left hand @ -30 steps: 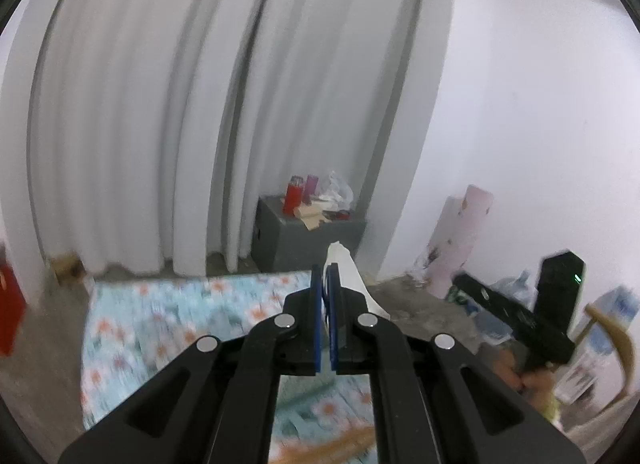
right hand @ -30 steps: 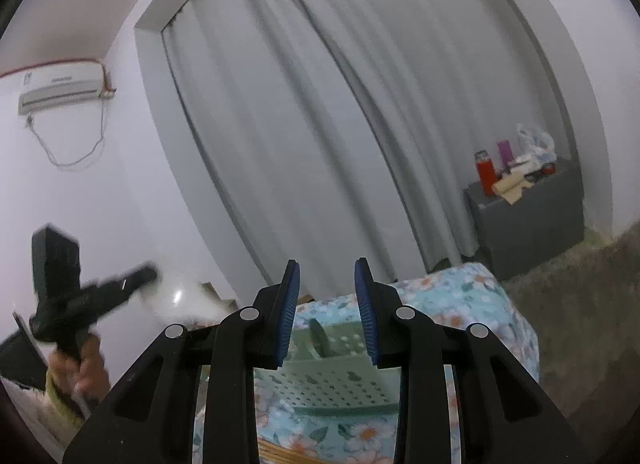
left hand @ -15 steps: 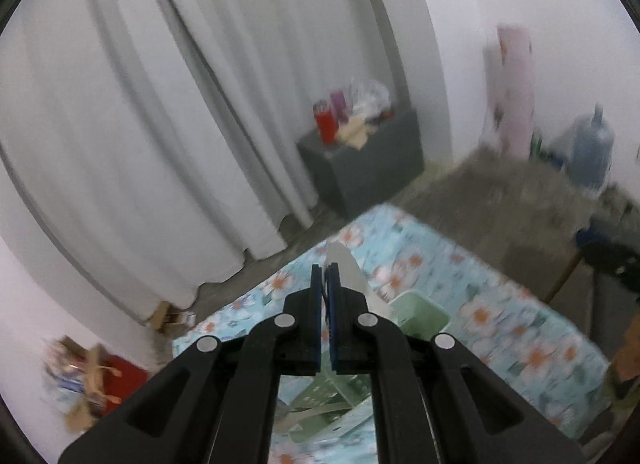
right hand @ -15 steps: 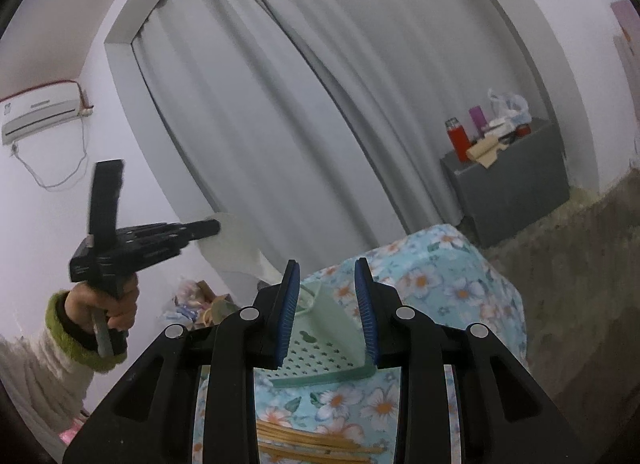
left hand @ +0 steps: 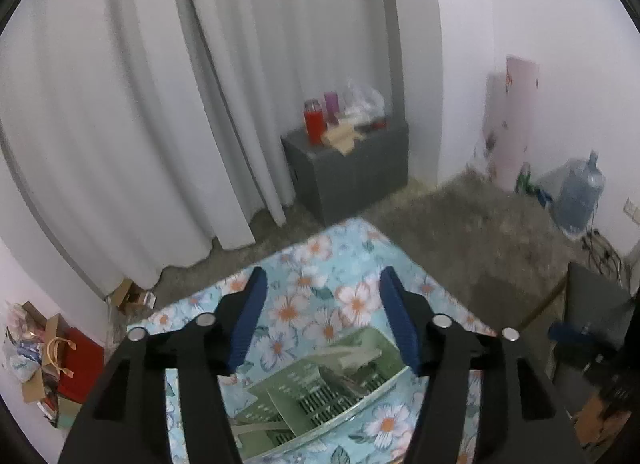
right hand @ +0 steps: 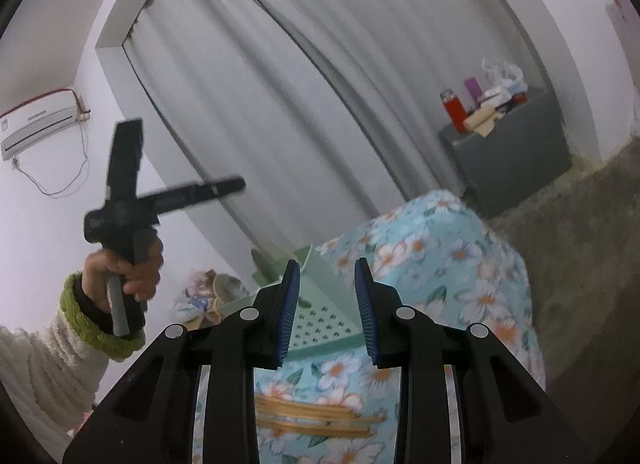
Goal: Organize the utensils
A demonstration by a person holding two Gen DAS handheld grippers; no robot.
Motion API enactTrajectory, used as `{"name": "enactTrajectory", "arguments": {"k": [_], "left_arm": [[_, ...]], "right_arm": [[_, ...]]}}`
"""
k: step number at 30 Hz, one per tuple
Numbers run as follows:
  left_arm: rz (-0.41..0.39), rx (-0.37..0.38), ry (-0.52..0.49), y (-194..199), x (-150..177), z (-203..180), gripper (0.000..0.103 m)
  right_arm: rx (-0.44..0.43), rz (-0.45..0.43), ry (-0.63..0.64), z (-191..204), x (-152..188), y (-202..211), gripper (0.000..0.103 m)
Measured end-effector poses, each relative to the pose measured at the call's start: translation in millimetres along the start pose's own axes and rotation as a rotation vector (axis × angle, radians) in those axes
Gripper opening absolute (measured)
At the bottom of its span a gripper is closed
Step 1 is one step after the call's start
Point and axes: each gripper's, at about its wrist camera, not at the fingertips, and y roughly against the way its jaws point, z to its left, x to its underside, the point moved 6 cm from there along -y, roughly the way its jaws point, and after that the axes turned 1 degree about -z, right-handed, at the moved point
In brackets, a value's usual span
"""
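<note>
**Mia:** Gray curtains hang behind the bench, and its cloth is blue with flowers. Why is the green tray sitting right there?

**Ben:** I think it is the home for the utensils. It sits on the bench, right under the left gripper, so things can drop straight in.

**Mia:** Is that gripper holding something?

**Ben:** No. Its jaws are opening now, and nothing is between them. I can see only the flowers and the tray through the gap. Some pale, flat pieces lie in the tray, but they are too blurry for me to name.

**Mia:** Why does it point down?

**Ben:** My guess is that it hangs over the tray for a drop, so the thing falls in the tray and not on the cloth.

**Mia:** What about the right gripper?

**Ben:** Its jaws stand partly open and hold nothing. It looks along the bench toward the same tray, which shows as a green wall full of little holes.

**Mia:** I see brown sticks near the bottom!

**Ben:** Yes, wooden chopsticks. They lie flat on the cloth, just below that gripper and apart from the tray. They are not put away yet, so I think they come next.

**Mia:** And the hand on the left side?

**Ben:** That hand, in a white and green sleeve, holds up the left gripper above the bench.
</note>
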Motion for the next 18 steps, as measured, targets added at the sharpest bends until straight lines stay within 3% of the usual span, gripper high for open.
{"name": "enactTrajectory", "arguments": {"k": [5, 7, 11, 18], "left_arm": [[-0.059, 0.014, 0.1, 24.0, 4.9, 7.7, 0.071], [-0.073, 0.02, 0.135, 34.2, 13.3, 11.2, 0.074], [-0.074, 0.019, 0.207, 51.3, 41.9, 18.6, 0.078], [-0.042, 0.014, 0.373, 73.1, 110.3, 32.2, 0.082]], "right_arm": [[-0.018, 0.072, -0.006, 7.5, 21.1, -12.0, 0.03], [-0.006, 0.108, 0.02, 15.3, 32.9, -16.4, 0.035], [0.04, 0.156, 0.088, 31.9, 58.1, -17.8, 0.055], [0.1, 0.268, 0.178, 49.5, 104.3, -12.1, 0.072]]}}
